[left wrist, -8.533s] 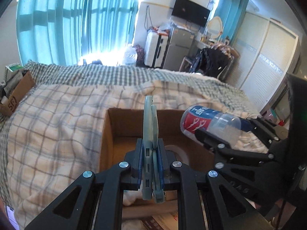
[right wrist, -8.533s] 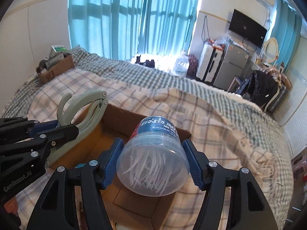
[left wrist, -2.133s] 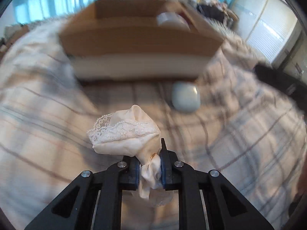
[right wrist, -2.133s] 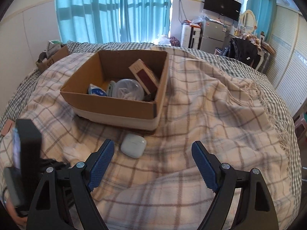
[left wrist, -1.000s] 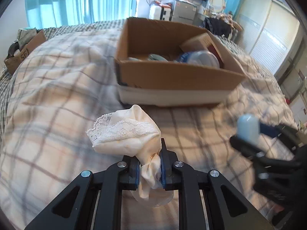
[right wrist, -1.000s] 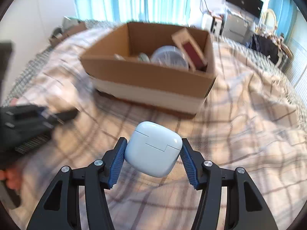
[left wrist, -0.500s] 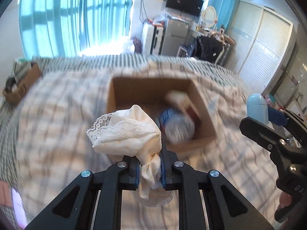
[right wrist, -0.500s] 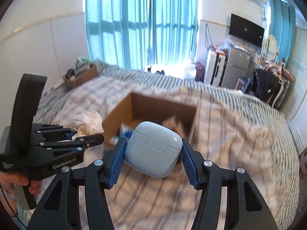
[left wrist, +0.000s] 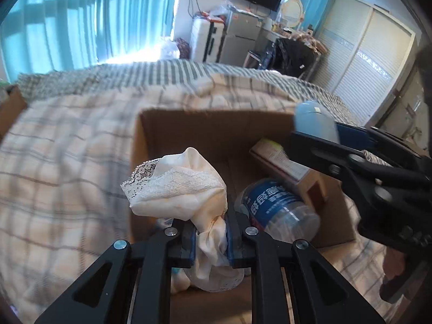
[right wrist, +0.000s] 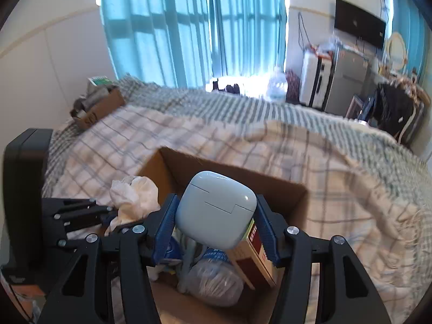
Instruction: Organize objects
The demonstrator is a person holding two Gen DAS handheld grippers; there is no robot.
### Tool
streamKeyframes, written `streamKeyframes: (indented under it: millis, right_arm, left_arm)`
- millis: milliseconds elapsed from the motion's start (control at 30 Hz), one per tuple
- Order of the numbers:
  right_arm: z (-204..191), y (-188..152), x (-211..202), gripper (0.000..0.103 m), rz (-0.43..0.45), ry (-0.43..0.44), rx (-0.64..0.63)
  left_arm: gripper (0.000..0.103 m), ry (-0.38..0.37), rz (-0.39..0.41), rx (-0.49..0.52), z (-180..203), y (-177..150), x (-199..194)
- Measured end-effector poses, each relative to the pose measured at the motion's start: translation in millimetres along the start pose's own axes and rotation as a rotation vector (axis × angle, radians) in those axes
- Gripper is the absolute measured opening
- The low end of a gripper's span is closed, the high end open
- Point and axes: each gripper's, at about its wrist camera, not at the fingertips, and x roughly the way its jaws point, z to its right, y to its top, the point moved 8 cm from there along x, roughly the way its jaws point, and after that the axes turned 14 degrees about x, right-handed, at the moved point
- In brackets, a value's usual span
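An open cardboard box [left wrist: 216, 127] [right wrist: 283, 189] sits on the plaid bed blanket. My left gripper [left wrist: 210, 239] is shut on a cream lace-trimmed cloth [left wrist: 183, 189] and holds it over the box's left part; the cloth also shows in the right wrist view [right wrist: 135, 197]. My right gripper [right wrist: 216, 224] is shut on a pale blue-white earbud case [right wrist: 216, 208] above the box; the case shows in the left wrist view [left wrist: 314, 122] over the box's right side. Inside lie a clear toothpick jar with a blue label [left wrist: 278, 205] [right wrist: 216, 280] and a brown carton [left wrist: 291, 167] [right wrist: 253, 253].
The plaid blanket [left wrist: 67, 162] covers the bed around the box. A small cardboard box of clutter [right wrist: 97, 105] sits at the bed's far left edge. Beyond the bed are a suitcase and fridge [left wrist: 216, 40], curtains and wardrobe doors [left wrist: 364, 67].
Both grippers have moved forward and now hang over the open box, each still holding its object. The box looks closer and larger in both views.
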Motion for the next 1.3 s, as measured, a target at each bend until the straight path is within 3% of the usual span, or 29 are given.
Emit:
streamKeyframes:
  millis: [133,233,300,533,633,700,867,1033,1133,1300]
  right_arm:
    - [6.0,-3.0,23.3,0.056,0.007,-0.007,0.000]
    - [12.2,-3.3,23.1,0.060,0.029,-0.010,0.028]
    - [14.6,-1.8,16.1,0.065,0.040,0.008,0.044]
    - [21.9,1.2,-48.4,0.069,0.111,-0.067,0.048]
    - [24.9,-2.6,-91.0,0.072,0.144,-0.115,0.040]
    - [24.5,-2.6,-122.5,0.074,0.183,-0.127,0.046]
    - [19.4,-7.1,-197.1,0.085,0.276,-0.153,0.069]
    - [15.0,-13.1,-257.0,0.102,0.365,-0.202,0.073]
    - [14.8,-19.9,-280.0,0.103,0.418,-0.216,0.085]
    - [14.9,-36.7,-292.9,0.103,0.469,-0.222,0.091]
  left_arm:
    - [0.020,-0.015,0.012,0.051,5.7,0.7,13.3]
    - [0.041,-0.016,0.030,0.090,14.2,3.7,9.2]
    - [0.062,-0.008,0.042,0.087,17.5,4.4,3.9]
    - [0.065,0.056,0.061,0.023,14.3,3.6,-39.2]
    - [0.073,0.094,0.098,0.005,13.6,9.3,-71.9]
    - [0.081,0.124,0.145,-0.004,14.5,12.8,-102.7]
    - [0.082,0.175,0.238,0.020,25.3,18.8,-171.2]
    - [0.100,0.242,0.363,0.055,40.5,20.9,-230.8]
    - [0.103,0.263,0.453,0.049,51.6,15.3,-261.3]
    - [0.103,0.268,0.525,0.049,63.6,1.4,-280.6]
